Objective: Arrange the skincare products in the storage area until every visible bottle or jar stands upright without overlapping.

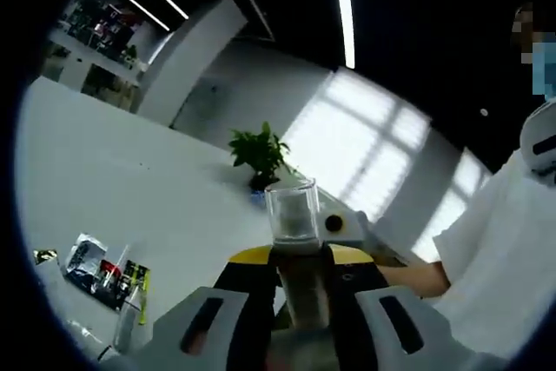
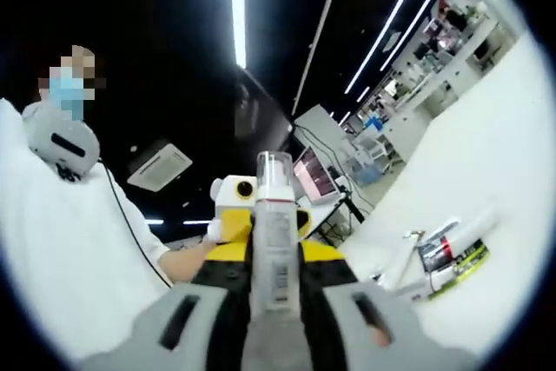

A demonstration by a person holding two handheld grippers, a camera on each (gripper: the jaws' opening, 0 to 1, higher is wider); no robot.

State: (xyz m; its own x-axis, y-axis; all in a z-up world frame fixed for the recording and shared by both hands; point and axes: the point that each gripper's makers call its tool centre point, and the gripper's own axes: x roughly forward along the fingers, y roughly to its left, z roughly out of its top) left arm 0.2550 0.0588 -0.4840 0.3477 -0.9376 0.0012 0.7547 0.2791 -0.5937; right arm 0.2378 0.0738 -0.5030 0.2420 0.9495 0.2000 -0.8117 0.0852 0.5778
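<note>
- Gripping a bottle with a clear square cap, the left gripper has its jaws clenched on the bottle's body at the bottom centre of the left gripper view; the cap sticks up past the jaws.
- Behind that cap, mid-frame, stands a small potted plant on the white table.
- At the lower left of that view lies a loose pile of packets and tubes on the table, well apart from the held bottle.
- A person in a white shirt fills the right edge, partly blocking the bright windows behind.
- In the right gripper view, the right gripper is clamped on a slim spray bottle with a clear cap and a printed label, bottom centre.
- The other gripper's yellow and white body sits just behind this bottle, with a hand at its left.
- At the lower right, tubes and packets lie flat on the white table.
- Ceiling light strips run across the top.
</note>
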